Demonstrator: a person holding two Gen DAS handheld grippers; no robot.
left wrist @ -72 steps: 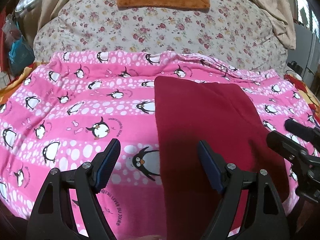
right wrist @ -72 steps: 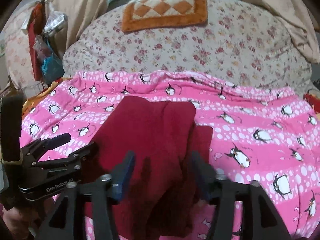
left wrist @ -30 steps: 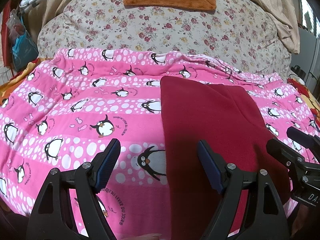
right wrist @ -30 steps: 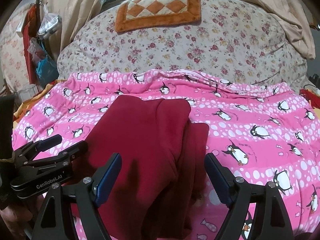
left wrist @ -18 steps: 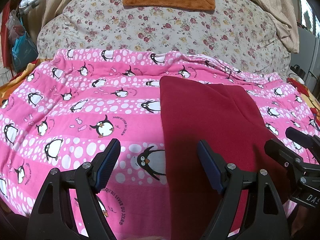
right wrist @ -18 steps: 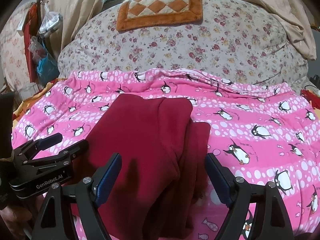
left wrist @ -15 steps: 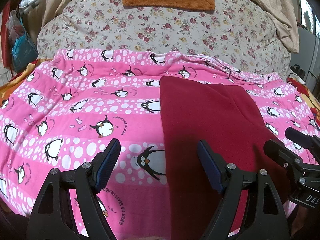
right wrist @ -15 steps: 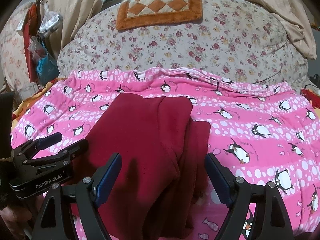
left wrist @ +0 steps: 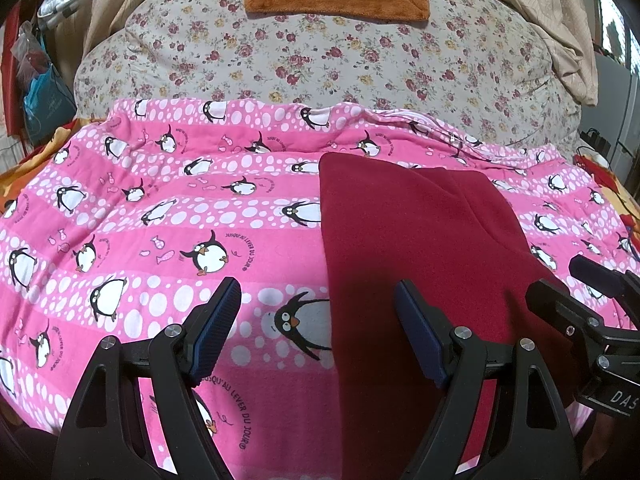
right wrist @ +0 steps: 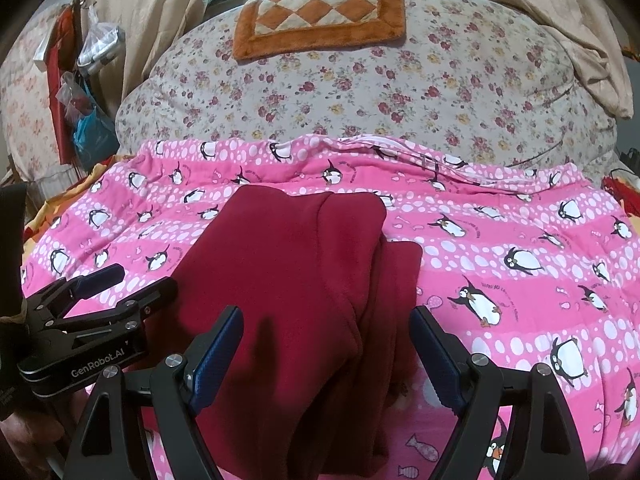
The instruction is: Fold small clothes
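Right wrist view: the right gripper has its fingers spread wide, nothing between them, poised above the near end of the garment. The left gripper shows at the frame's lower left, beside the garment's left edge. In the left wrist view its fingers are likewise wide apart and empty, one over the blanket, the other over the garment's left margin.

The garment, dark red, lies at centre frame on the pink penguin blanket. It is already doubled lengthwise: one layer rests on another, and a narrow strip of the under layer shows along the right side, so the edges are not quite matched. The far end looks tidy; the near end runs out of the frame bottom and its state cannot be told.

Judgement: the first fold appears done. At least one crosswise fold, near end over far, seems outstanding, and neither gripper has taken hold for it.

Beyond the blanket lie a floral quilt and an orange checked mat, upper centre.
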